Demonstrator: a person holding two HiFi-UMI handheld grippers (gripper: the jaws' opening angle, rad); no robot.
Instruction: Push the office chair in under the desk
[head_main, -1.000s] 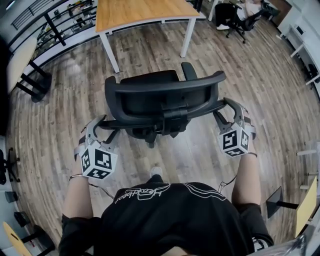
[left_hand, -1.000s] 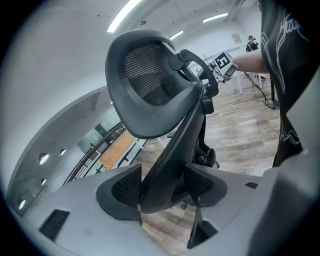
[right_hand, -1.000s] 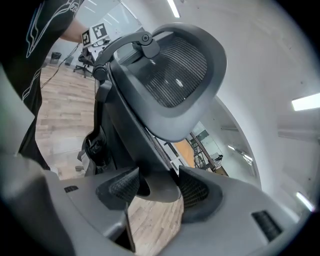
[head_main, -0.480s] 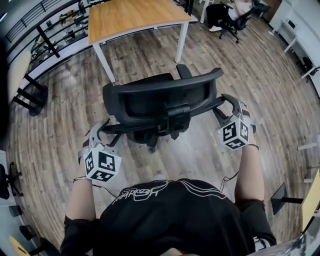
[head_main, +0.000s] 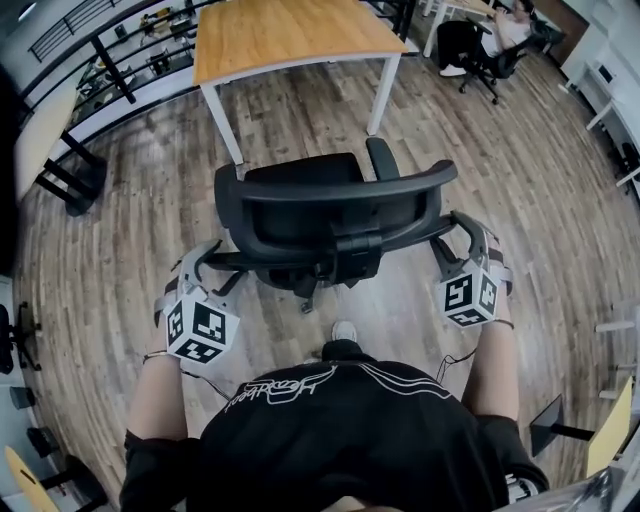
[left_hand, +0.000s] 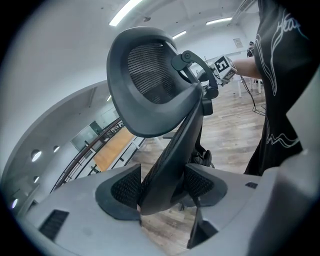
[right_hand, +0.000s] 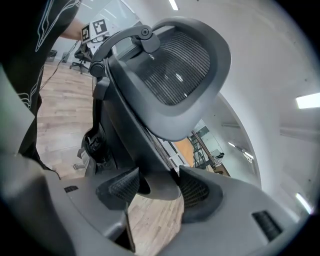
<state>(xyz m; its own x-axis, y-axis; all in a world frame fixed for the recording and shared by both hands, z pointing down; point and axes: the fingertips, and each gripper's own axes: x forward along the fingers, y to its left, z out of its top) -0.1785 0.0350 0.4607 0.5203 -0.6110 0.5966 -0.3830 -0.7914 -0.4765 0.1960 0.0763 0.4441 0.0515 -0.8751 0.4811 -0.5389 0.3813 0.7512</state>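
Nearest the camera is the person's black shirt (head_main: 330, 420). It carries a pale line of script that I cannot read. The cubes on both grippers show only black-and-white square patterns, no words.

The left gripper (head_main: 212, 262) is clamped on the left edge of the chair (head_main: 330, 205) back. In its own view, both ribbed pads of the left gripper (left_hand: 162, 187) press the dark frame strut of the chair (left_hand: 150, 85) from either side. The right gripper (head_main: 447, 235) does the same on the right edge, and in its own view the right gripper (right_hand: 157, 187) has its jaws narrowed onto the lower rim of the chair (right_hand: 175, 65) back.

As a judgement, the frame is hard plastic and stiff, while the mesh inside it would give, so the rim is the right place to hold. The plastic looks smooth, so a grip could slide along it. The chair should roll lightly on the plank floor (head_main: 120, 220). With the base mostly hidden under the seat, I cannot see its wheels. An uneven push would likely swivel it, and the back may recline before the base moves. I see no brand on it.

The chair stands between the person and the desk (head_main: 290, 30), facing it and well apart from it, not yet under. Further off at the upper right is another chair (head_main: 478, 42), with someone seated there.
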